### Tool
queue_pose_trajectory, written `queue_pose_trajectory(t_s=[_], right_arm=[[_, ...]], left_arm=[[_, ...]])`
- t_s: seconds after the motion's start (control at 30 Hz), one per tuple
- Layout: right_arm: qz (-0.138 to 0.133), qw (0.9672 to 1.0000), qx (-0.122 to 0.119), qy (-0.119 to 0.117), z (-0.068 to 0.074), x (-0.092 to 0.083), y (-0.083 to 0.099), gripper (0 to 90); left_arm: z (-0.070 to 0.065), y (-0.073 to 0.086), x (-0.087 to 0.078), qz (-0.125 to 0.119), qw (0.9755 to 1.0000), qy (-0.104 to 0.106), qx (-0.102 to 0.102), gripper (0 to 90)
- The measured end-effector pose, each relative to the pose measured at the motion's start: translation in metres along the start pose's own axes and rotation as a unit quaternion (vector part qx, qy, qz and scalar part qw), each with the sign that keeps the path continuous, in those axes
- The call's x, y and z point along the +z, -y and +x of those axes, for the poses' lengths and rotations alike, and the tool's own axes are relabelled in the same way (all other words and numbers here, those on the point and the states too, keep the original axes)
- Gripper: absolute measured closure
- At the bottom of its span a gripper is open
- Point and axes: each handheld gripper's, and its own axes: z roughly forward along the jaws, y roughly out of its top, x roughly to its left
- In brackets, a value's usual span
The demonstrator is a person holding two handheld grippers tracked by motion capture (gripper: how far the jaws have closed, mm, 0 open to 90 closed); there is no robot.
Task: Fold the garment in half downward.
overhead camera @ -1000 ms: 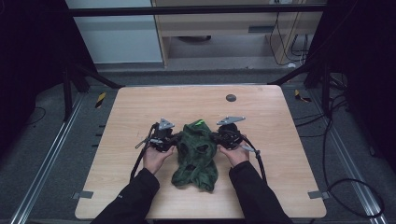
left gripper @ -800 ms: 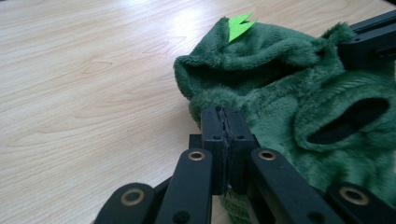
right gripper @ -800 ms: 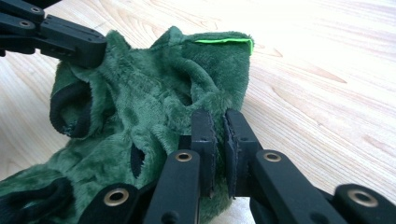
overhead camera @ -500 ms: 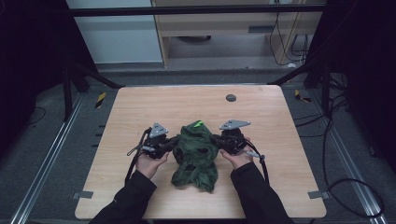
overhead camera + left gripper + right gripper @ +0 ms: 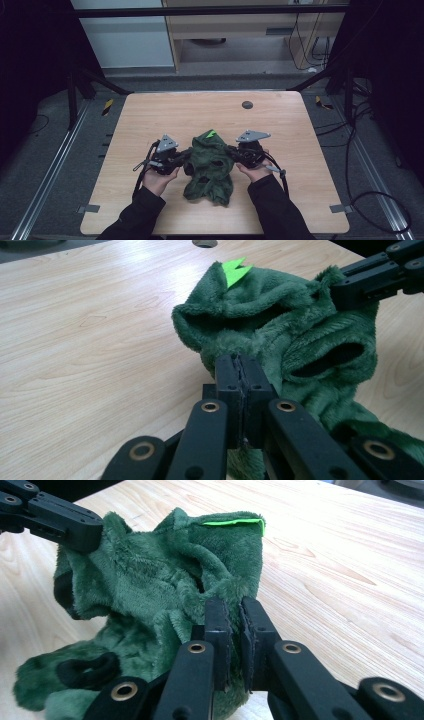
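Green plush garment [image 5: 207, 165], fleecy, crumpled, with a bright green tag [image 5: 235, 270] at its top, sits mid-worktop [image 5: 150, 115], upper edge lifted. Left tongs [image 5: 239, 371] and right tongs [image 5: 234, 617] each pinch a side, closed on fleece. Step looks like spreading it out; next move likely calls for pulling apart evenly.

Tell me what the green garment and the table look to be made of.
Garment: soft plush or fleece, matte, judging by its fuzzy pile and limp folds; the bright green tab looks like flat felt, though that is less sure. Table: pale wood or wood-look laminate, smooth, with printed or real grain lines.
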Motion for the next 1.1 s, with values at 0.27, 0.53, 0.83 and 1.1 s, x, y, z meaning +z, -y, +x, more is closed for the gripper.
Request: queue_pose_trajectory(t_s=[0.27, 0.53, 0.83, 1.1], right_arm=[[-0.002, 0.9999, -0.012, -0.006, 0.008, -0.008, 0.001, 83.8], [-0.011, 0.9995, -0.027, -0.011, 0.019, -0.016, 0.002, 83.6], [-0.008, 0.9991, -0.035, -0.024, 0.027, -0.021, 0.014, 83.5], [-0.003, 0.9989, -0.038, -0.027, 0.031, -0.025, 0.024, 83.4]], left_arm=[[-0.004, 0.006, -0.012, -0.005, 1.0000, 0.003, 0.005, 88.8], [-0.012, 0.011, -0.018, -0.003, 0.9999, 0.005, 0.015, 88.8], [-0.015, 0.018, -0.026, 0.001, 0.9998, 0.010, 0.014, 88.8], [-0.023, 0.027, -0.029, 0.010, 0.9996, 0.020, 0.019, 88.8]])
